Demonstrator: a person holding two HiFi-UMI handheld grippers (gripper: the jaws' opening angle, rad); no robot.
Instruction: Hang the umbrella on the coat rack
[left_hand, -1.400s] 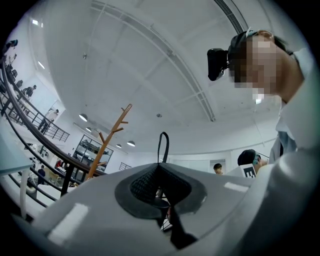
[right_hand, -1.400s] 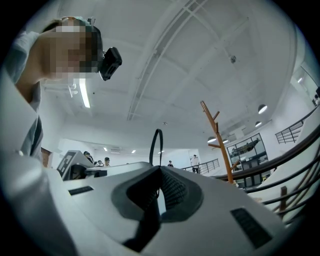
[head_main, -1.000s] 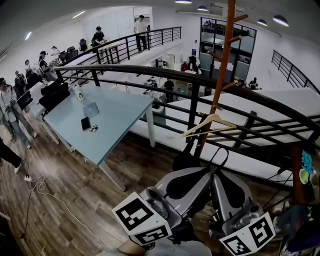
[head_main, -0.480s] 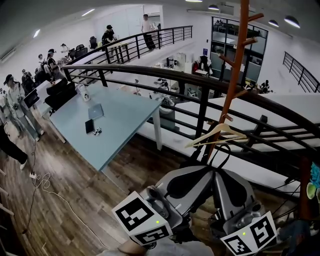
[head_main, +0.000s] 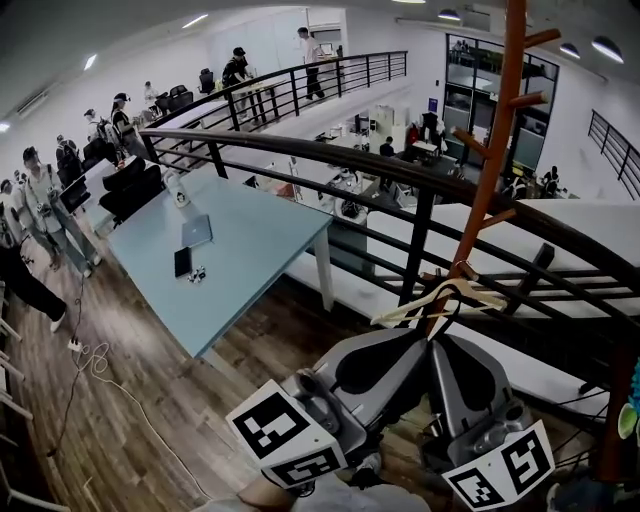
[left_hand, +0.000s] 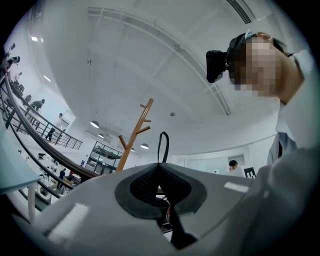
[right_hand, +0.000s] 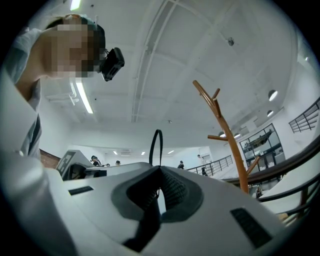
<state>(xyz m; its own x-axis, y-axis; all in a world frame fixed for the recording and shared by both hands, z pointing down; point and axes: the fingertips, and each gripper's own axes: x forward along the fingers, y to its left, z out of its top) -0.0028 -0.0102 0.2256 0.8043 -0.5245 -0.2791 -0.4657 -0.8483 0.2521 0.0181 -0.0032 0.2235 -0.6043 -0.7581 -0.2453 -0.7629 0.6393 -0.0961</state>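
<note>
Black strap loop (left_hand: 163, 133) of the umbrella is pinched by both tools at once. In the left gripper view the left tool (left_hand: 160, 167) has its pads pressed together on the strap's base. In the right gripper view the right tool (right_hand: 160, 170) is closed on it the same way, the loop (right_hand: 157, 131) standing up thin above the pads. A dark strip hangs below the pads in both views; the rest of the umbrella is hidden under the tools. In the head view the left tool (head_main: 415, 345) and right tool (head_main: 445, 348) meet tip to tip just under a pale wooden hanger (head_main: 440, 300), which hangs low on the coat rack (head_main: 497, 140). The rack's reddish-brown post rises just beyond the tips, with short pegs jutting out higher up. Close behind the rack a dark railing (head_main: 420, 180) curves across, boxing in the far side. To the left lies wood floor (head_main: 130, 400), then a pale blue surface (head_main: 250, 240) carrying a laptop (head_main: 196, 232) and a phone (head_main: 183, 262). People (head_main: 45, 200) stand beyond its far left edge.
</note>
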